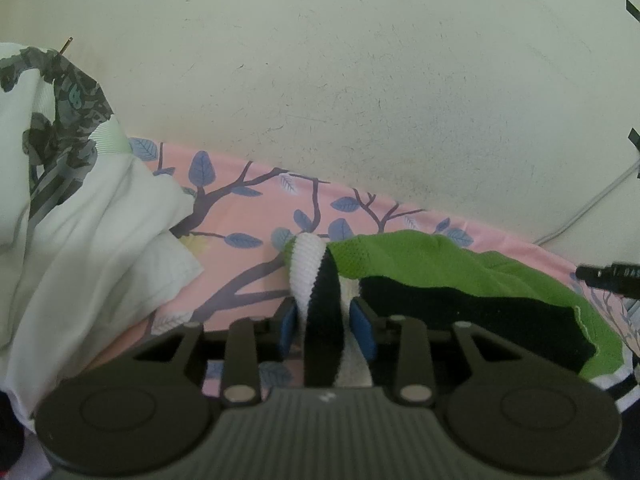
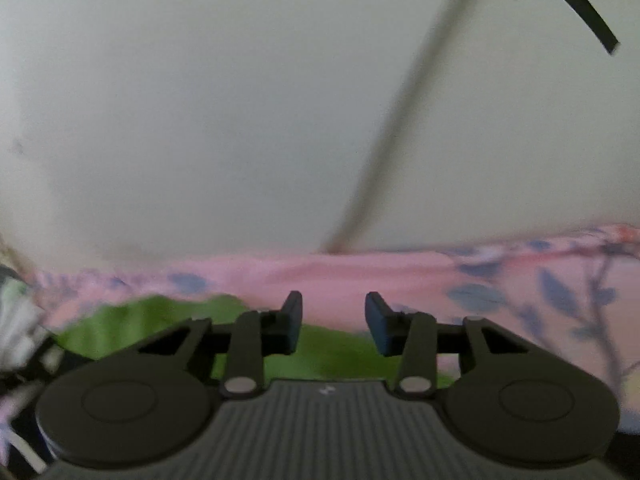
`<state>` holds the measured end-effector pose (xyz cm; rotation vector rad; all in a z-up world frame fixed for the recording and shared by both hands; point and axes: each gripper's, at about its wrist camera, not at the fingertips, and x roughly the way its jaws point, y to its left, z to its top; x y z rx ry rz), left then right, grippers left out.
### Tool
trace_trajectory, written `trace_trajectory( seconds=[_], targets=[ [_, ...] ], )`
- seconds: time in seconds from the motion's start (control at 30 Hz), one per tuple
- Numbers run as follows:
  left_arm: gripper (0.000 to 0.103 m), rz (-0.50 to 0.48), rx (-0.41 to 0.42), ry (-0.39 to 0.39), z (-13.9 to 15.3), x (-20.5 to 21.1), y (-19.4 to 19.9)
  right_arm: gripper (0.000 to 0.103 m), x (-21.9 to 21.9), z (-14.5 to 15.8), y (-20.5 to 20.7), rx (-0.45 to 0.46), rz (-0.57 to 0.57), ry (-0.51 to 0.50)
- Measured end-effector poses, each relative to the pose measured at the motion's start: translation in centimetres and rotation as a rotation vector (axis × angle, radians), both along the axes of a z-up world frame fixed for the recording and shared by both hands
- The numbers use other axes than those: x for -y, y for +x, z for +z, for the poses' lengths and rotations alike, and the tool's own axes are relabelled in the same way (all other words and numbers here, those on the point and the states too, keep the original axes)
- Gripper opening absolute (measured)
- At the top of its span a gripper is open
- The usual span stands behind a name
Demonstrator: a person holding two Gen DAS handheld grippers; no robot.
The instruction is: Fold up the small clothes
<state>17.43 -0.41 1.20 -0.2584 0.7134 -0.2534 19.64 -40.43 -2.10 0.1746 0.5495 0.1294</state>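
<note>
L tool grips the black-and-white knit cuff of a green garment lying on pink leaf-print bedsheet. R tool open, nothing btwn pads, above garment's green edge.

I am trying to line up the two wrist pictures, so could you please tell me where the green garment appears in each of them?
Left wrist view: the green garment lies right of centre on the pink leaf-print sheet, stretching to the right edge.
Right wrist view: it is blurred, low and left of centre, running behind and below the right tongs.
Shared landmark: the pink sheet against the pale wall.
</note>
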Motion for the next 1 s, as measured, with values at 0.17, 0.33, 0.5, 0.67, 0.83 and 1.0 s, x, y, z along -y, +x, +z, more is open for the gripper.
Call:
trace_trajectory(
  seconds=[0.17, 0.33, 0.5, 0.67, 0.83, 1.0],
  targets=[
    [0.033, 0.000, 0.000, 0.001, 0.1, 0.1, 0.0, 0.046, -1.2, -2.9, 1.7, -0.097, 0.052, -0.136],
    [0.034, -0.002, -0.001, 0.003, 0.0, 0.1, 0.1, 0.000, -2.4, -3.1, 0.2, -0.046, 0.075, -0.172],
    [0.037, -0.002, -0.002, 0.006, 0.1, 0.1, 0.0, 0.000, -0.9, -2.3, 2.1, 0.023, -0.117, -0.231],
    [0.045, -0.005, -0.008, 0.008, 0.2, 0.1, 0.0, 0.000, 0.7, -2.9, 3.0, -0.041, -0.140, -0.166],
    [0.052, 0.005, -0.001, -0.003, 0.3, -0.1, -0.1, 0.033, 6.6, 0.8, -5.4, 0.106, -0.173, 0.065],
    [0.053, 0.012, 0.004, 0.006, 0.4, -0.1, -0.3, 0.063, 12.6, 0.0, -15.3, 0.120, -0.286, 0.254]
  ],
)
